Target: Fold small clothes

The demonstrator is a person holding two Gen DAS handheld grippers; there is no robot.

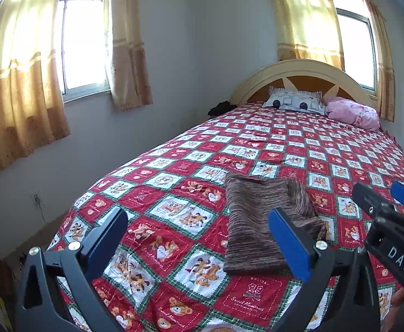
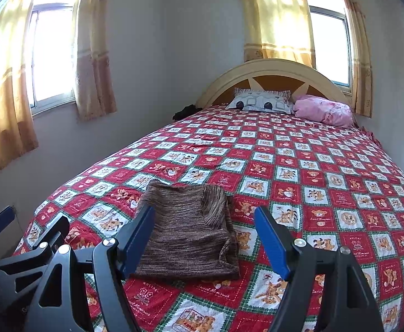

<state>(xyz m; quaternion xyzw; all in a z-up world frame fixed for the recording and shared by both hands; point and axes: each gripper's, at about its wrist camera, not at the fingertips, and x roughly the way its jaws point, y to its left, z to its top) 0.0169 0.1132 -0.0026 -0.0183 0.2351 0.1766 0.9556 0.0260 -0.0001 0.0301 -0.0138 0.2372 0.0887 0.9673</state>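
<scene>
One folded brown garment (image 2: pixel 188 238) lies on the bed (image 2: pixel 312 171). Two pillows (image 2: pixel 262 101) sit at the headboard. Left gripper (image 1: pixel 202 238) and right gripper (image 2: pixel 204 238) both hover spread wide, holding nothing.

White capitals "DAS" stand on the black body of the right tool (image 1: pixel 393 193), seen at the right edge of the left wrist view. On the bedspread (image 1: pixel 298 144), a red patch (image 1: pixel 253 296) near the foot of the bed carries "HOLIDAY" above a flower emblem and the script "Sweet Memories". Other red patches repeat "Sweet Memories"; the line beneath is too small to read.
</scene>
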